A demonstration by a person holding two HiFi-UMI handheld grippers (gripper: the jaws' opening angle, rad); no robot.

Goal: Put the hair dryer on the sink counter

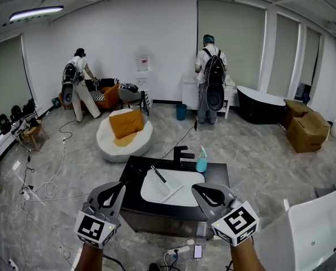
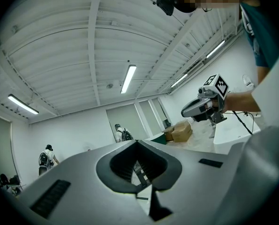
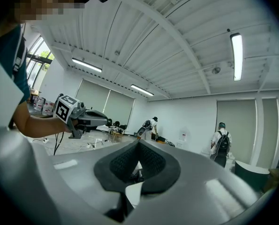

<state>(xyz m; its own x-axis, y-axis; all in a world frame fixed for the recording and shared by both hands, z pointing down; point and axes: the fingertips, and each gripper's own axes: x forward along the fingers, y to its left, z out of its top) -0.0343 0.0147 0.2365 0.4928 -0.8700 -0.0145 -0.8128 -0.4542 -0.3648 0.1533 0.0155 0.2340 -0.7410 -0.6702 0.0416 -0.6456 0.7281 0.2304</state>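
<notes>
Plainly, we have no hair dryer in hand. Starting at the left, our grey hand-held left gripper [image 1: 123,184] points level toward the counter. Its jaws are pressed together with nothing between them, and its own view shows only the closed tips against the room.

Ahead, between the two tools and well apart from both, stands the dark rectangular sink counter [image 1: 135,170]. It holds a rounded white basin [image 1: 189,180], an angular black faucet [image 1: 182,152] at the back edge, and a teal bottle with a pale spout [image 1: 201,162] just beside the faucet. Inside the basin lies a slim thing with a dark handle and a pale crosspiece [image 1: 159,175]. It is too small for us to say whether that is the hair dryer. We can make out nothing else on the dark top round the basin.

At the right, our grey hand-held right gripper [image 1: 195,187] looks the same: level, jaws closed on each other, empty.

We judge that the scene fits two stages. If the slim thing is the dryer, it already rests at the sink, though in the bowl and not on the dark top. If it is not, the dryer is nowhere in these views and remains to be found and carried over.
</notes>
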